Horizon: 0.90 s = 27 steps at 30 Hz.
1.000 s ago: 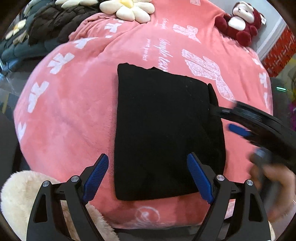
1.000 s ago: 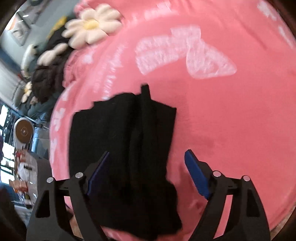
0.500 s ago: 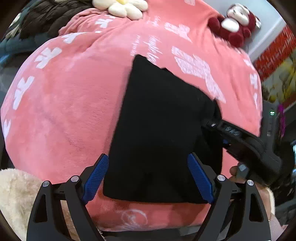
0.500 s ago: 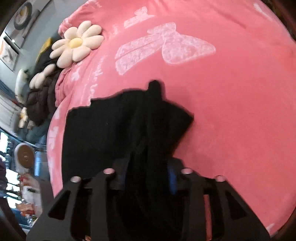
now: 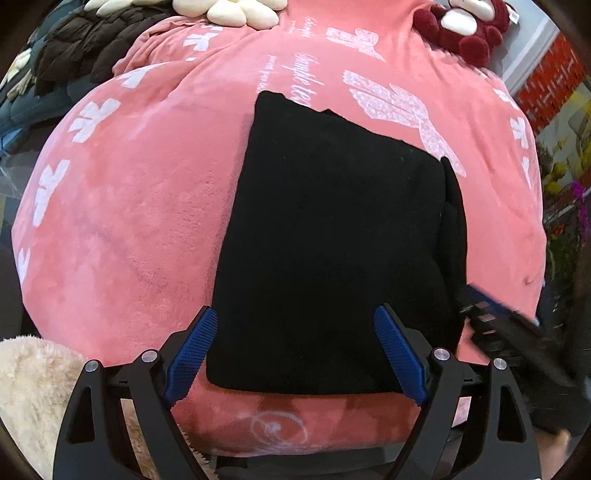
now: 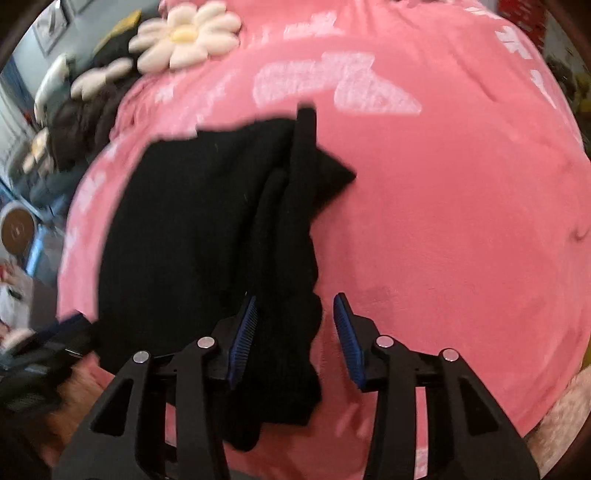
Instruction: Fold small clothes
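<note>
A black garment (image 5: 332, 240) lies folded into a rough rectangle on the pink blanket (image 5: 122, 221). My left gripper (image 5: 295, 350) is open and hovers over its near edge, holding nothing. My right gripper (image 6: 295, 332) is partly open at the garment's bunched right edge (image 6: 288, 295); a fold of black cloth lies between the blue pads, not pinched. The right gripper also shows in the left wrist view (image 5: 509, 332), beside the garment's lower right corner. The left gripper shows blurred in the right wrist view (image 6: 40, 354).
A flower-shaped cushion (image 6: 184, 37) and dark clothes (image 5: 74, 55) lie at the blanket's far left. A red-and-white plush toy (image 5: 465, 26) sits at the far right. A cream fluffy item (image 5: 33, 387) is at the near left edge.
My right gripper was shut on the garment's right edge half a second ago and has now opened. It has also moved down toward the garment's lower right corner. The left gripper stays open.
</note>
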Available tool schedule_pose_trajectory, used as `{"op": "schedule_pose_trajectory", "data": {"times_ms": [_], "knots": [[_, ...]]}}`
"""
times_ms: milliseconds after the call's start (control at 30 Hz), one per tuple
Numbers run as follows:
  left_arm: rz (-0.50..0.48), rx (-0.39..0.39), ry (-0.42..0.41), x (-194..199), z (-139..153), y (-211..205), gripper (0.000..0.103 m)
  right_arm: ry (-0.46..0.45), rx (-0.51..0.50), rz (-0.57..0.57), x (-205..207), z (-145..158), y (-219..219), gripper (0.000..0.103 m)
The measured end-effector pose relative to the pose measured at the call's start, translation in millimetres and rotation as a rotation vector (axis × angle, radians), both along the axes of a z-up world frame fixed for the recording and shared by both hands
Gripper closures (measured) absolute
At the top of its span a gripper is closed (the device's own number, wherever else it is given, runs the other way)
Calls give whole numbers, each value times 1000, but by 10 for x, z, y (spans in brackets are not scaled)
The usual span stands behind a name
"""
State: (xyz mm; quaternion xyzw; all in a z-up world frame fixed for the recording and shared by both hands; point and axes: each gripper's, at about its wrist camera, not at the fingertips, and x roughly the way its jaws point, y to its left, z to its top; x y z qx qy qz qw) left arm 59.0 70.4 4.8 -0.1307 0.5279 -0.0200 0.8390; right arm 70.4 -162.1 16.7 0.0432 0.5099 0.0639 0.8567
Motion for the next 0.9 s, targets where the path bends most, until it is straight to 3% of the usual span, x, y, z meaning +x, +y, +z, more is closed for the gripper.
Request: {"op": "schedule_pose_trajectory", "data": {"times_ms": [167, 233, 367, 400, 467, 500, 533, 600, 733, 800, 900], "knots": [[-21, 37, 0, -8, -5, -78, 19, 80, 18, 24, 79, -149, 33, 58], [-22, 44, 6, -6, -16, -88, 19, 100, 85, -24, 137, -215, -58, 56], [-13, 46, 10, -28, -24, -78, 19, 35, 130, -102, 420, -128, -102, 36], [-11, 46, 10, -33, -21, -75, 19, 41, 133, -119, 554, -132, -82, 28], [-10, 42, 11, -29, -23, -70, 19, 97, 153, -137, 781, -213, -51, 27], [-8, 43, 12, -28, -26, -79, 19, 124, 179, -147, 889, -267, -35, 28], [-8, 45, 14, -23, -32, -83, 19, 126, 217, -141, 940, -289, -24, 55], [-12, 48, 18, -16, -41, -90, 19, 117, 258, -122, 1024, -257, 26, 76], [-15, 46, 20, -10, -45, -101, 19, 14, 248, -122, 983, -69, -37, 80], [-20, 39, 25, 2, -54, -108, 19, 20, 208, -155, 980, -167, -133, 80], [-29, 40, 36, 26, -72, -140, 19, 51, 222, -133, 991, -282, -209, 66]]}}
